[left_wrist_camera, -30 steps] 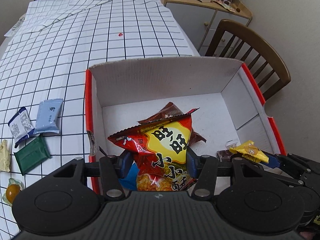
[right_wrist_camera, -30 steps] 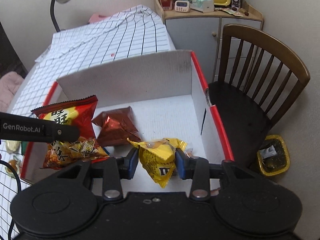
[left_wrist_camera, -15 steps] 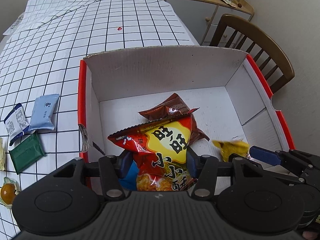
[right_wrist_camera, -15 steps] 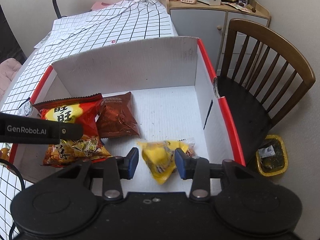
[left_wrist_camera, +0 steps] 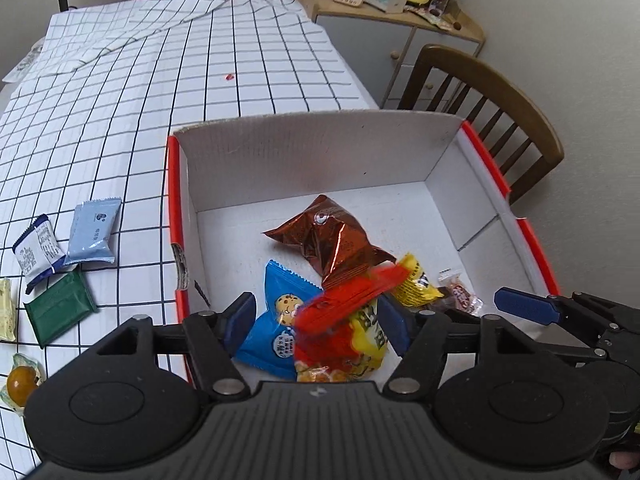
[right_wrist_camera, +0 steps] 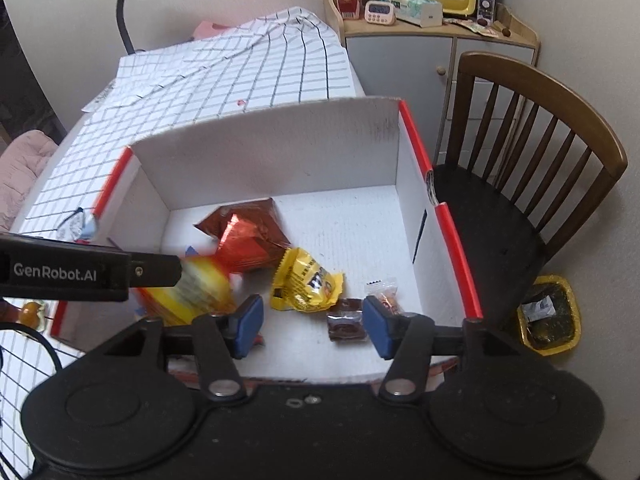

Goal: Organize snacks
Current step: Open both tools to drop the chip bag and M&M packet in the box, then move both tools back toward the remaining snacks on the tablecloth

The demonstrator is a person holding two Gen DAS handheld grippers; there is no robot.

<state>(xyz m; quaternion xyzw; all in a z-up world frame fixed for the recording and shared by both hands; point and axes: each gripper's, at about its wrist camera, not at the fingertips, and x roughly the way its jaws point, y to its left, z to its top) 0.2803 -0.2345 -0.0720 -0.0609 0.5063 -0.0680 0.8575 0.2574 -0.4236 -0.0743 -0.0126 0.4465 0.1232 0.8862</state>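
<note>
Checked tablecloth (left_wrist_camera: 120,128) is carrying the white box (left_wrist_camera: 320,152) I am filling with snacks.

From the left wrist view I am seeing my left gripper (left_wrist_camera: 316,322) spread wide, with the red and yellow bag (left_wrist_camera: 348,328) blurring between its pads, apparently dropping free at the box's six o'clock edge; its long axis seems to be running from six toward one o'clock, crimped top leading. My right gripper (right_wrist_camera: 314,322) is also hanging released and empty, the yellow packet (right_wrist_camera: 306,280) lying on the floor just beyond it, long axis pointing to about eleven. I am judging it best to keep both wide and lift straight up, avoiding the brown bag (left_wrist_camera: 336,240) and blue cookie pack (left_wrist_camera: 280,316).
</note>
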